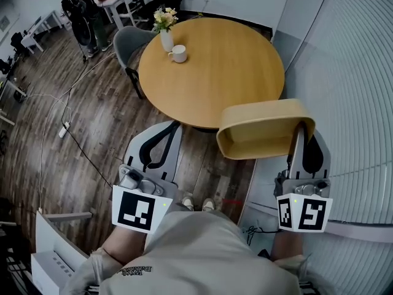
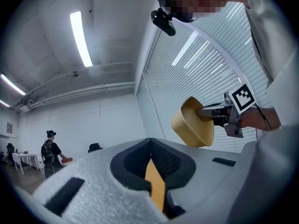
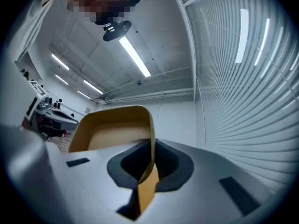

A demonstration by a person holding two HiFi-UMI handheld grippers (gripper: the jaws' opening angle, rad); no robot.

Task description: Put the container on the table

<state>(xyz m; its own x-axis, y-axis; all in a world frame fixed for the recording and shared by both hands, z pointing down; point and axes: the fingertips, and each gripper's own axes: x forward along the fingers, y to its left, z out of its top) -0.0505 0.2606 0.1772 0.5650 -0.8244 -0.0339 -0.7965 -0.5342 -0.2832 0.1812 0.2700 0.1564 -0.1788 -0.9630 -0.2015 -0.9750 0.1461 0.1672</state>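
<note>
The round wooden worktop (image 1: 212, 72) fills the centre of the head view, with a grey chair (image 1: 126, 45) at its far left edge. The tan container (image 1: 264, 128) is held in the air at the near edge of the worktop, not resting on it. Its open side faces the person. The right gripper (image 1: 299, 129) grasps it, with the jaws clenched on one thin side wall; in the right gripper view that wall runs edge-on between them. The left gripper (image 1: 167, 128) is level with the right and well apart from the container. Its jaws are closed together with nothing between them. A white vase of flowers (image 1: 166, 39) and a white cup (image 1: 178, 54) stand just beside each other near the far left rim of the worktop.
</note>
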